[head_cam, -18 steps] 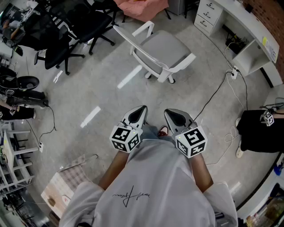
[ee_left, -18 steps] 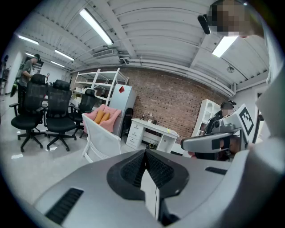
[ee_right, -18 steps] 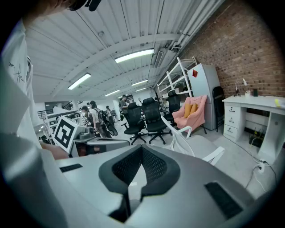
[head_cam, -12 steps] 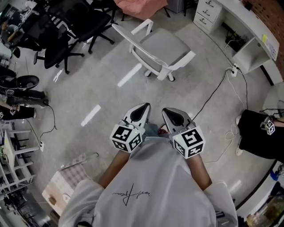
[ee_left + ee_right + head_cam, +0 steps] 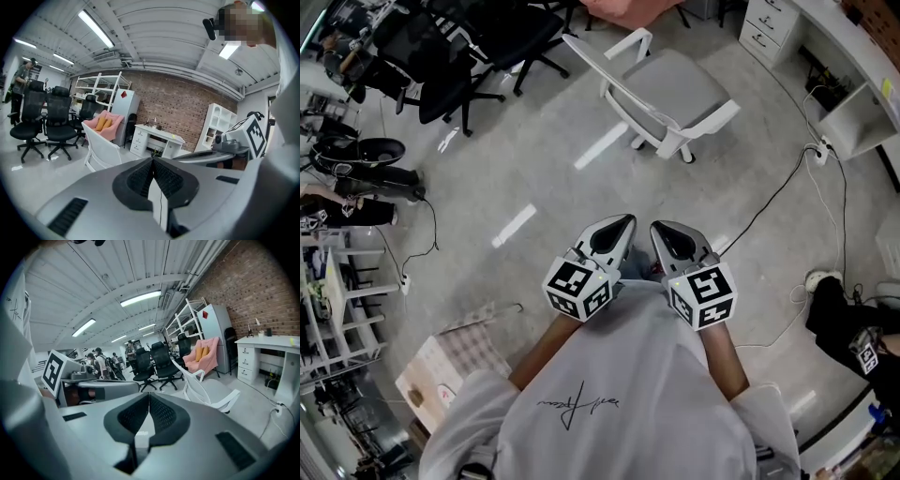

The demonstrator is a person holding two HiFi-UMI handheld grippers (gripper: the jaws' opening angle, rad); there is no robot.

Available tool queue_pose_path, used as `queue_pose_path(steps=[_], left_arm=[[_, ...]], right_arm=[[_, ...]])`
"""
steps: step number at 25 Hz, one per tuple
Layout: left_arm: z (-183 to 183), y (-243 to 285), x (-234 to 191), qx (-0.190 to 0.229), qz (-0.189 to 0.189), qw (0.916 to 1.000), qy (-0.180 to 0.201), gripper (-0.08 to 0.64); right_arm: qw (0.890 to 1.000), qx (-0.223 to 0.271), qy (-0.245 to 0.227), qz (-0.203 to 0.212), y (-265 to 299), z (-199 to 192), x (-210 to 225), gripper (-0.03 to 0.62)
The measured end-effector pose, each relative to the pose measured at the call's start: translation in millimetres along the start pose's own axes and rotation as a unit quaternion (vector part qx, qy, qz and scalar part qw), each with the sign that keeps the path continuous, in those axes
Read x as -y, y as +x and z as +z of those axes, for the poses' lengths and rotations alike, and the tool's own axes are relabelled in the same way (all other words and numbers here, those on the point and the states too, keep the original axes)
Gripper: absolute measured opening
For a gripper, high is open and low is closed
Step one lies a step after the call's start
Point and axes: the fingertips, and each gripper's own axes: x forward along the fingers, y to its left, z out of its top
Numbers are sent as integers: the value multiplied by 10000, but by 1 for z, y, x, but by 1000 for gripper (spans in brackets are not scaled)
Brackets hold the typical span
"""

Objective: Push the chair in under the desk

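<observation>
A white chair (image 5: 673,92) with a grey seat stands on the floor well ahead of me, away from the white desk (image 5: 855,58) at the upper right. It also shows as the chair (image 5: 100,151) in the left gripper view and the chair (image 5: 206,388) in the right gripper view, with the desk (image 5: 160,135) against the brick wall. My left gripper (image 5: 616,228) and right gripper (image 5: 667,232) are side by side in front of my chest. Both are shut with nothing in them and are far from the chair.
Black office chairs (image 5: 459,47) crowd the upper left. A black cable (image 5: 769,195) runs over the floor from the desk. A drawer unit (image 5: 772,23) stands by the desk. A cardboard box (image 5: 441,375) sits at the lower left; a person in black (image 5: 851,328) crouches at the right.
The head view has shifted, so the chair now sits further right and higher in it. The person in black is lower at the right edge. Both grippers stay shut, side by side.
</observation>
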Motion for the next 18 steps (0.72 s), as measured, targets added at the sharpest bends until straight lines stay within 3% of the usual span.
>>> queue_pose_path(steps=[10,18], left_arm=[[-17,-11,-12,-35,386,9992,-102,3],[-9,-1,-30,21,377,9990,-249,3]], right_arm=[[9995,-222,13,233,13,-14,-2,26],[9990,-420,-33,164,23,-10,7,26]])
